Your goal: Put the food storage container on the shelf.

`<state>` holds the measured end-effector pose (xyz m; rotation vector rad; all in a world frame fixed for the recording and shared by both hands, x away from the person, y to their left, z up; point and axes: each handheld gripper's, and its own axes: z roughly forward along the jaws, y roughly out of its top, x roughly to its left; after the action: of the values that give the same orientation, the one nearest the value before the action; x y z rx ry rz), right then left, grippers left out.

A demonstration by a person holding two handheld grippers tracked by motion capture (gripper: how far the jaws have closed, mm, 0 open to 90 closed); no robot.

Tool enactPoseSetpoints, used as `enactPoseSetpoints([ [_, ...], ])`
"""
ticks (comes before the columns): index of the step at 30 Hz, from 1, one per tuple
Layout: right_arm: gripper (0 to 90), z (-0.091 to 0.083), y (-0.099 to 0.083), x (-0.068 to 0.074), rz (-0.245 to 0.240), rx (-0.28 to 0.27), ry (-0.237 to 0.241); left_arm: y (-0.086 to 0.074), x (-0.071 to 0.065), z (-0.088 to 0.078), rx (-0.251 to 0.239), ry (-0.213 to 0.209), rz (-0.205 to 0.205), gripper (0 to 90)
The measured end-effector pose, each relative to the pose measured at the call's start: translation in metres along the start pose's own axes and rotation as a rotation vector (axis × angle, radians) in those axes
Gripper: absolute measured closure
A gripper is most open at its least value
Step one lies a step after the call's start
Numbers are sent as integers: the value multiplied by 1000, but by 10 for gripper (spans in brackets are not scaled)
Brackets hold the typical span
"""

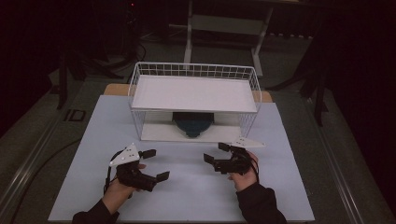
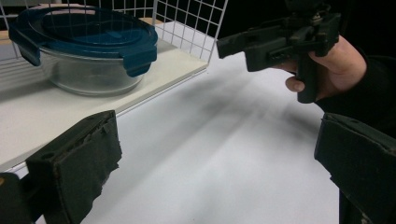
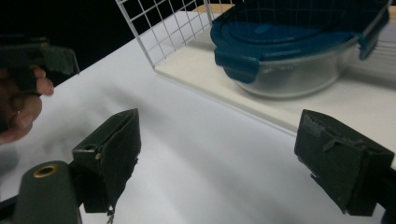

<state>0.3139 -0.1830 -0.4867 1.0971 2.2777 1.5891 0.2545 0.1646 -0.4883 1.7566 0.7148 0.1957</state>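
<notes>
A round glass container with a blue clip lid (image 1: 193, 123) (image 2: 88, 46) (image 3: 299, 42) sits on the bottom board of a white wire rack (image 1: 194, 93). It is under the rack's upper shelf. My left gripper (image 1: 156, 164) (image 2: 215, 149) rests low over the white table, left of centre, jaws open and empty. My right gripper (image 1: 215, 152) (image 3: 233, 149) hovers in front of the rack's right half, also open with nothing between its pads. Each gripper view looks toward the container and catches the other gripper (image 2: 243, 49) (image 3: 46, 58) off to the side.
The white tabletop (image 1: 187, 191) spreads between the two hands and the rack's front edge. The rack's wire side walls (image 2: 187, 23) (image 3: 159, 28) rise at both ends of the lower board. Dark floor and a metal frame (image 1: 224, 23) lie beyond the table.
</notes>
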Motion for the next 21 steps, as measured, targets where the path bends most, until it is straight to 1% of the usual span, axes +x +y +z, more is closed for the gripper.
enactPoseSetpoints([
  [1,146,-6,-4,0,1,-4,-5,0,0,0,2,1,4,4],
  [3,145,-8,-5,0,0,-4,-9,0,-1,0,2,-1,13,4],
  [4,146,-12,-7,0,1,-4,-9,0,-2,-1,7,1,17,4],
  [5,146,-19,-10,1,0,-12,-12,-1,-2,-1,2,-4,18,4],
  [6,146,-19,-10,1,0,-12,-12,-1,-2,-1,2,-4,18,4],
  [7,146,-25,-12,2,-3,-18,-13,0,-3,-2,5,-3,18,4],
  [9,146,-27,-13,3,-2,-21,-10,0,-3,-3,-2,-6,16,4],
  [14,147,-42,-19,5,-15,-26,-16,-1,-4,-5,-1,-5,18,4],
  [20,148,-57,-25,3,-7,-29,-15,-3,-6,-9,8,-4,19,4],
  [21,148,-57,-25,3,-7,-29,-15,-3,-6,-9,8,-4,19,4],
])
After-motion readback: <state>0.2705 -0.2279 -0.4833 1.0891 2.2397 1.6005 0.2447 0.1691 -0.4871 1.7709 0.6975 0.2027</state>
